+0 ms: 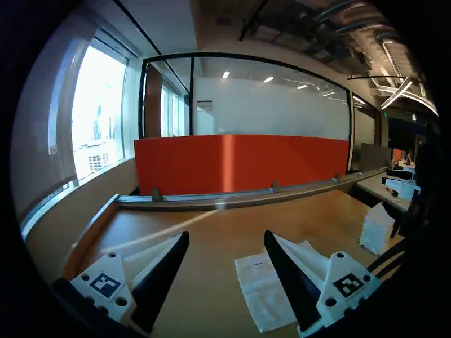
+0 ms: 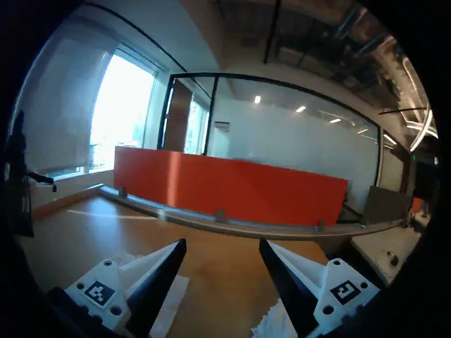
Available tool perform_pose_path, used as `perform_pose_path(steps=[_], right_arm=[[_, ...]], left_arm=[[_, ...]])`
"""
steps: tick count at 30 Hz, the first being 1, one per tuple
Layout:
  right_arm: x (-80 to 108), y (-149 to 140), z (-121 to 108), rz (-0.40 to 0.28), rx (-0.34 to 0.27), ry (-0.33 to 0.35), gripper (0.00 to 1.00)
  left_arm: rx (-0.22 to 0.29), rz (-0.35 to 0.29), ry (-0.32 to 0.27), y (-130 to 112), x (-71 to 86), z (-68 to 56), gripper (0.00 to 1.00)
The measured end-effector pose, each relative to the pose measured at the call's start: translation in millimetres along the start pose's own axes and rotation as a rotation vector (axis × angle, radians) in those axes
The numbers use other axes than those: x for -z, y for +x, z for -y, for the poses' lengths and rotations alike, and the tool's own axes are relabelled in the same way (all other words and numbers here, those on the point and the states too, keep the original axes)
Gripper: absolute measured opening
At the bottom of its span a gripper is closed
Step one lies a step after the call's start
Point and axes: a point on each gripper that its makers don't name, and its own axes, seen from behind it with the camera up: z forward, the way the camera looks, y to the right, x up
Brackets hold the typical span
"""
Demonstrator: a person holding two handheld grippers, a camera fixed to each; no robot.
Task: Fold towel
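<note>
Jaws of the left gripper [image 1: 225,234] stand wide apart and empty, held level just above the wooden worktop [image 1: 315,211] and aimed at the orange partition [image 1: 242,163]. Those of the right gripper [image 2: 222,242] are likewise spread and empty. Flat white towel [image 1: 260,288] lies partly beneath the left gripper's right-hand finger, its long axis running roughly forward along the jaws. Crumpled cloth [image 1: 376,228] sits well off to their right.

I've got a white towel [image 1: 260,290] lying flat on the wood table [image 1: 225,225], a long rectangle w/ faint creases, near edge toward me. A 2nd white cloth [image 1: 376,228] stands bunched upright by the table's right edge, prob. another towel.
</note>
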Motion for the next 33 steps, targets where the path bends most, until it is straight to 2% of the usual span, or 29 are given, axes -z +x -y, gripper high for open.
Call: perform_pose_path(steps=[2, 7, 14, 23, 33], right_arm=[[-0.5, -0.8, 9.2, 0.028, 0.026, 0.045, 1.0], [-0.1, -7.3, 30.0, 0.104, 0.061, 0.148, 1.0], [2.5, -26.1, 53.0, 0.196, 0.097, 0.269, 1.0], [4.1, -48.3, 66.5, 0.241, 0.116, 0.34, 1.0], [3.7, -100.0, 82.0, 0.299, 0.125, 0.377, 1.0]], left_arm=[[-0.001, 0.033, -0.039, -3.9, -1.8, -8.1, 0.99], [-0.05, 0.109, -0.12, -16.8, -3.6, -24.7, 0.98], [-0.12, 0.194, -0.198, -36.7, -6.1, -40.7, 0.99], [-0.159, 0.252, -0.219, -65.1, -10.0, -46.4, 0.98], [-0.187, 0.309, -0.235, -118.4, -15.7, -58.0, 0.98]])
